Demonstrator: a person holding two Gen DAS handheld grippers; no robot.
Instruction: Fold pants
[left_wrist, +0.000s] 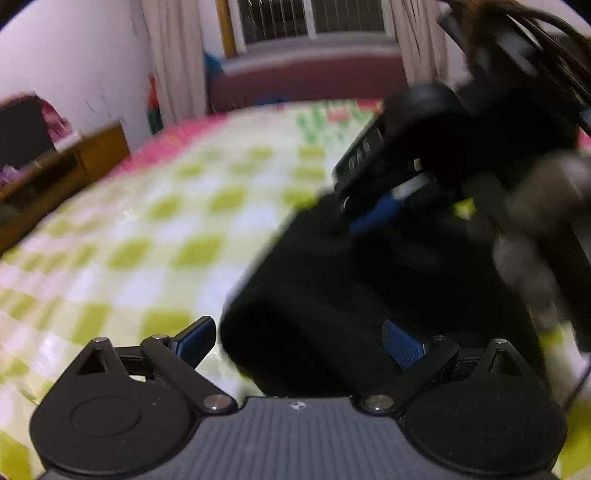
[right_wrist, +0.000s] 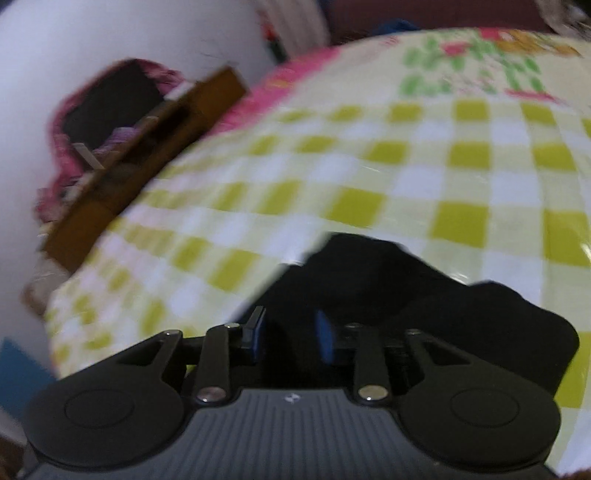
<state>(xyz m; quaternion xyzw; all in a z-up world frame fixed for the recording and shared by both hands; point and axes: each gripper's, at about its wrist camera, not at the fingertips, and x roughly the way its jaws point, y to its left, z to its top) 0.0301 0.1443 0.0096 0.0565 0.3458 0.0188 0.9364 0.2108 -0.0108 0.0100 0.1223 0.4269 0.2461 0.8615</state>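
Note:
The black pants (left_wrist: 314, 295) lie bunched on the green-and-white checked bedsheet (left_wrist: 155, 229). My left gripper (left_wrist: 299, 343) is wide open just above them. Its left pad hangs over the sheet and its right pad over the dark cloth, neither pressing. In the left wrist view, my right gripper (left_wrist: 369, 218) comes in from the upper right, its blue pads close together at the pants' far edge. In the right wrist view the right gripper (right_wrist: 290, 339) has a fold of the black pants (right_wrist: 424, 306) pinched between its narrow-set pads. The picture is blurred.
A brown wooden cabinet (left_wrist: 74, 162) stands beside the bed on the left, with a dark screen and pink cloth on it. The maroon headboard (left_wrist: 303, 77), curtains and a window lie at the far end. Checked sheet (right_wrist: 369, 166) stretches beyond the pants.

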